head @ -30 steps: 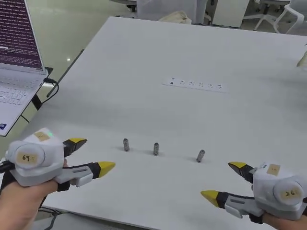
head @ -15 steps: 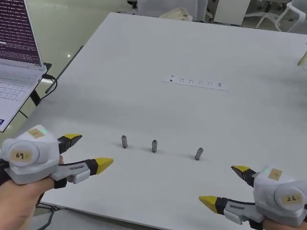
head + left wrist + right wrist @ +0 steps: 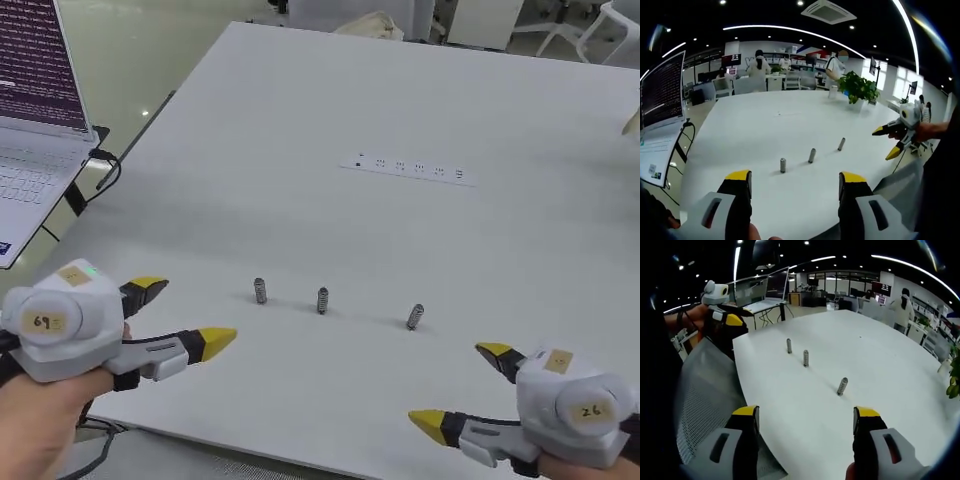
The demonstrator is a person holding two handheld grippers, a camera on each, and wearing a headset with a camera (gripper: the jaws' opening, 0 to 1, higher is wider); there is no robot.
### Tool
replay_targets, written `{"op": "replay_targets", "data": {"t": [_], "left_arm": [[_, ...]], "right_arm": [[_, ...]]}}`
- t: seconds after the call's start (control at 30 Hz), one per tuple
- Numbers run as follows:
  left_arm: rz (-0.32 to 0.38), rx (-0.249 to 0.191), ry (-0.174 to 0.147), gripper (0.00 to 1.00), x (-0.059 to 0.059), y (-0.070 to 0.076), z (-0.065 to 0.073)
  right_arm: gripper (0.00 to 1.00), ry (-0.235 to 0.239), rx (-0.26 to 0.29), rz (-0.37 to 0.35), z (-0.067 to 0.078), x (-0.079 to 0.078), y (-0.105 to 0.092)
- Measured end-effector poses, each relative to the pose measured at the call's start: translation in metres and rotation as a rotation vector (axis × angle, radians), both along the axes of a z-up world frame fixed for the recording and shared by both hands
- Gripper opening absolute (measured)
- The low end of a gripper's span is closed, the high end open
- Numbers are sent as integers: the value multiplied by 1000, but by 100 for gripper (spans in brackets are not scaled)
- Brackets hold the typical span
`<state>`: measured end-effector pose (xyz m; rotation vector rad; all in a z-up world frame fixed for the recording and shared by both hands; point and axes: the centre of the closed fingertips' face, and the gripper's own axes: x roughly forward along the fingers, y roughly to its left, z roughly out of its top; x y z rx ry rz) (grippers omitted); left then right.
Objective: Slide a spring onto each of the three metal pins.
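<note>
**Right claw creeps inward, both claws released short of the springs**

Since half a second ago the right claw (image 3: 458, 385) has drifted a little toward the left claw (image 3: 188, 312), which sits about where it was. Neither of the two grasps anything, and their yellow-tipped jaws are spread wide. Three springs stand in a row on the white table (image 3: 400, 100), ahead of both claws and in the stretch between them, touched by neither. The first spring (image 3: 260, 291) is the one nearest the left claw and the middle spring (image 3: 323, 300) stands just beyond it, both upright. The third spring (image 3: 415, 317) is nearest the right claw and leans. Whether a pin sits inside each spring cannot be told. A laptop (image 3: 30, 100) is well outside the left claw.
</note>
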<state>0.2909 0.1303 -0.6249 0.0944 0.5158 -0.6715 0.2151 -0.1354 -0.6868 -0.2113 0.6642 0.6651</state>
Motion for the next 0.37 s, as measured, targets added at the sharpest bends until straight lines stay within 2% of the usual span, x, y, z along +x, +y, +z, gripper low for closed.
{"op": "replay_targets", "data": {"t": [0.37], "left_arm": [[-7, 2, 7, 68, -4, -1, -4]], "right_arm": [[76, 9, 7, -12, -2, -6, -1]]}}
